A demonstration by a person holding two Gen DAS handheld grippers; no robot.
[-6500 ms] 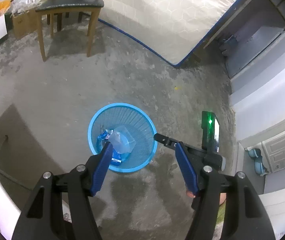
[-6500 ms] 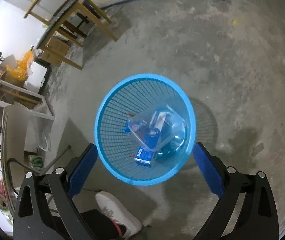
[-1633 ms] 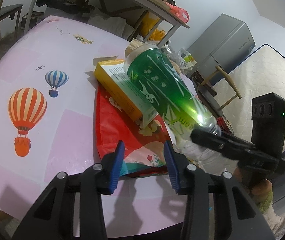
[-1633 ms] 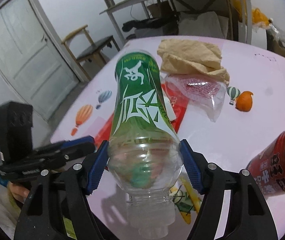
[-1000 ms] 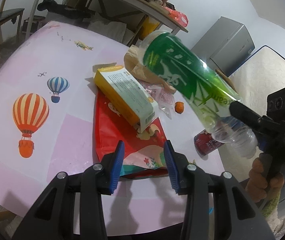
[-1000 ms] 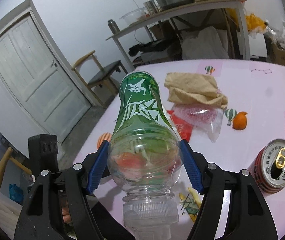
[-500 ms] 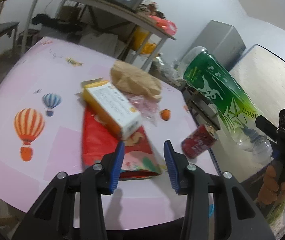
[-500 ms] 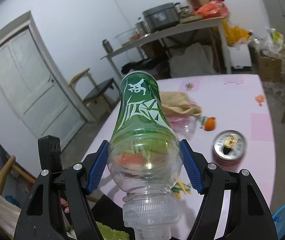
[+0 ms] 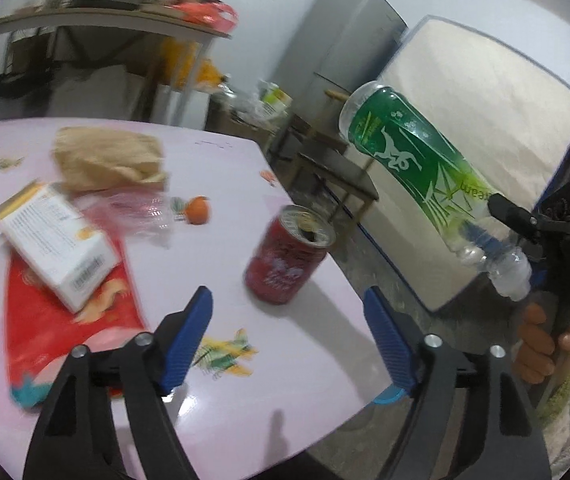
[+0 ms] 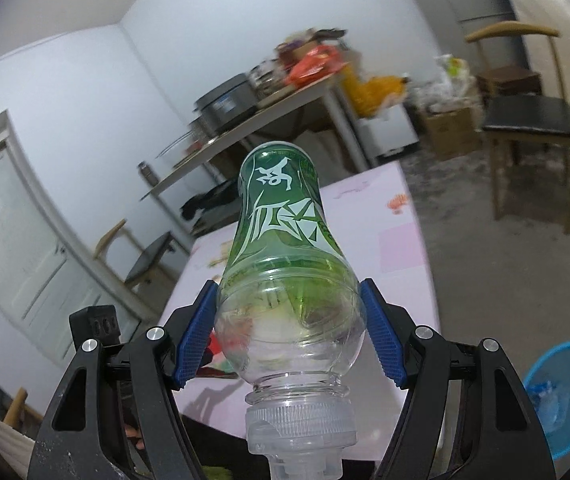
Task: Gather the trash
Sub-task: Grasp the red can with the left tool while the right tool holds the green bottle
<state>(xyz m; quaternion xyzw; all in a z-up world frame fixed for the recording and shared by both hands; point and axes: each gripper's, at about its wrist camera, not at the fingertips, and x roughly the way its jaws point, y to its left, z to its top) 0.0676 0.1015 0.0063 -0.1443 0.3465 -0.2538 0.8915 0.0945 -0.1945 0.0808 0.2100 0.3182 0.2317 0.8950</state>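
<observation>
We carry the green plastic bottle off the table, clamped in our right claw; our left claw has just spread wide, empty, facing the red can.

Ahead of my left tool the pink table lies bare between its wide-set blue fingers, and the way forward meets the red can standing near the table's edge. Left of that lane the white carton on the red bag takes up the room. My right tool is filled by the green bottle, which hides what lies straight ahead. The concrete floor lies open toward the blue basket, the wooden chair standing farther back.
</observation>
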